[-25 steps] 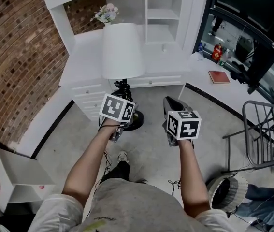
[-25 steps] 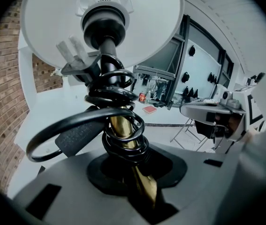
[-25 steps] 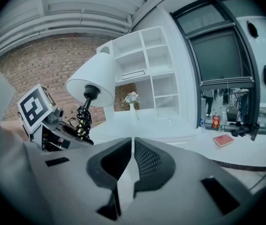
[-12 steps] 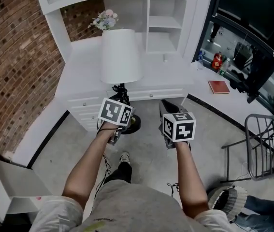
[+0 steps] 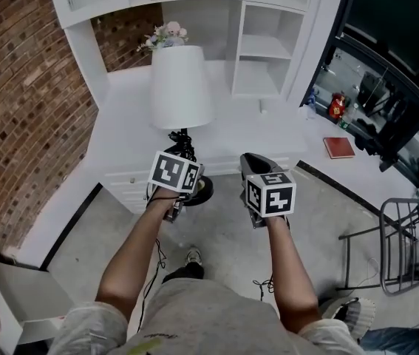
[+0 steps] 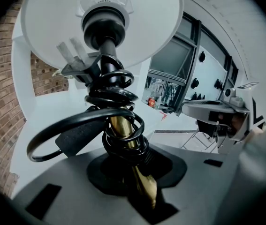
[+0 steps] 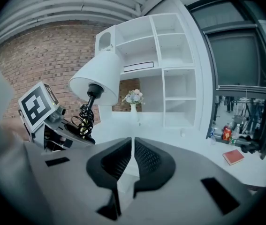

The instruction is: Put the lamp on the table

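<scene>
My left claw (image 6: 140, 184) pinching the lamp (image 5: 182, 87) by its smooth brass stem, glossy black cord (image 6: 116, 86) coiled round it, white cone shade, right claw (image 7: 132, 165) pressed together, empty.

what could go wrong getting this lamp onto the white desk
The left gripper pinches only the thin brass stem, with the large shade above: the lamp may tip or slip. The loose cord loop could snag on the desk edge. The shade could knock the flowers behind it.

I am looking over the white table (image 5: 120, 124): its middle is lying bare, while flowers (image 5: 163, 35) and shelves (image 5: 264, 46) are crowding its back, a red book (image 5: 340, 147) its right end.
</scene>
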Demonstrator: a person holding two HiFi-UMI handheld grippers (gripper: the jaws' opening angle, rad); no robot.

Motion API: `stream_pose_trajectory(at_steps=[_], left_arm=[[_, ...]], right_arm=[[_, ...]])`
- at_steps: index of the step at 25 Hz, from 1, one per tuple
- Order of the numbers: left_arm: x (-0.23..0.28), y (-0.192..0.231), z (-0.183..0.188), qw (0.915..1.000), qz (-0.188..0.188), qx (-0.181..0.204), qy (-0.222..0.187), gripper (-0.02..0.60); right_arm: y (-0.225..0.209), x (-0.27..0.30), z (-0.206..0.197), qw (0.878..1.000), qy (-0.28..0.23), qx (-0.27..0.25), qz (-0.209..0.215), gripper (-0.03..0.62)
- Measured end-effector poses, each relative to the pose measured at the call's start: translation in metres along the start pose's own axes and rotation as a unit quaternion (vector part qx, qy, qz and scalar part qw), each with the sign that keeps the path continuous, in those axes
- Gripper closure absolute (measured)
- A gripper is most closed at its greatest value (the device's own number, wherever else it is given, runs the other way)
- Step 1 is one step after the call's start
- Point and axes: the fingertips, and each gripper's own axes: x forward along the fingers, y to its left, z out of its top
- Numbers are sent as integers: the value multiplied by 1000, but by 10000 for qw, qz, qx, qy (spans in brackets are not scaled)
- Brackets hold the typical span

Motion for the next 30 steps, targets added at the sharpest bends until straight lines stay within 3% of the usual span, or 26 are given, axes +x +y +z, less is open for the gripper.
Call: stream_pose_trajectory(at_steps=[15,30], left_arm=[[39,84,52,9997,-157,105,128,477],[78,128,89,9985,-385,308,249,477]], right_arm=[[-6,98,38,9998,129,116,-92,589],[-22,159,51,9990,249,229,-290,589]])
